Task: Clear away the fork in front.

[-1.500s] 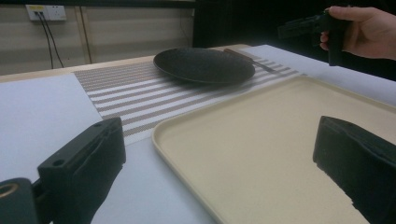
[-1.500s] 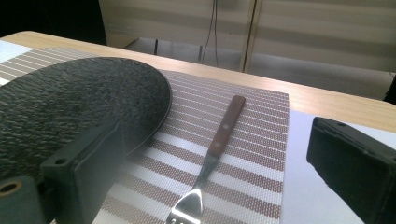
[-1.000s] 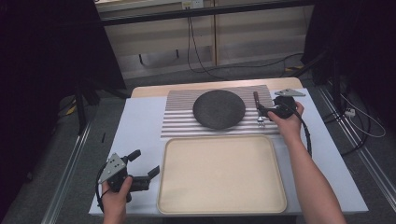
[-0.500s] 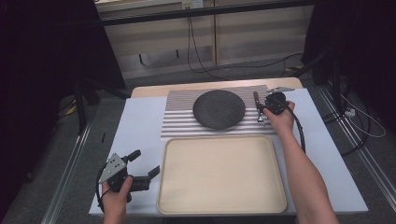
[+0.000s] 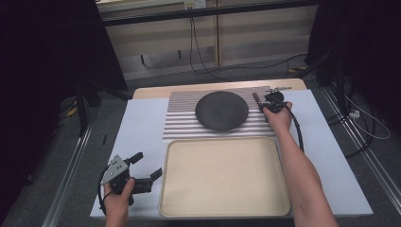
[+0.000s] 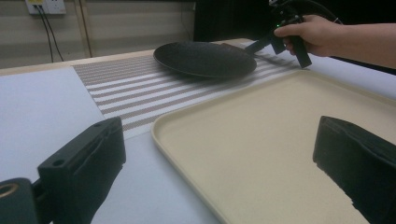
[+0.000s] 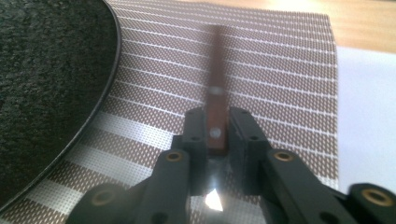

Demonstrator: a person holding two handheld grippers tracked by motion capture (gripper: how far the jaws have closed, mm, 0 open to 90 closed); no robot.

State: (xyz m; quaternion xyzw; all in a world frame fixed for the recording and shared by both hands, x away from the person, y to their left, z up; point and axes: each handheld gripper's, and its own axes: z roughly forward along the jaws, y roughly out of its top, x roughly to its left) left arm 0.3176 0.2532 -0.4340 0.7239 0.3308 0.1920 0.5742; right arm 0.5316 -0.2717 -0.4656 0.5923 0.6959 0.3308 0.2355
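Right gripper (image 7: 216, 122) just closing, fingers (image 7: 196, 126) clamped on knife handle (image 7: 215, 100): slim, reddish-brown wood, riveted, flat on striped placemat (image 7: 280, 84). Left gripper (image 5: 142, 171) wide open, empty.

You have a dark grey plate (image 5: 222, 110) on a brown-and-white striped mat (image 5: 184, 124), a cream tray (image 5: 225, 177), and a brown handle (image 7: 215, 107).

table (image 5: 142, 127) (white top): striped mat (image 5: 182, 120), beige tray (image 5: 222, 177).
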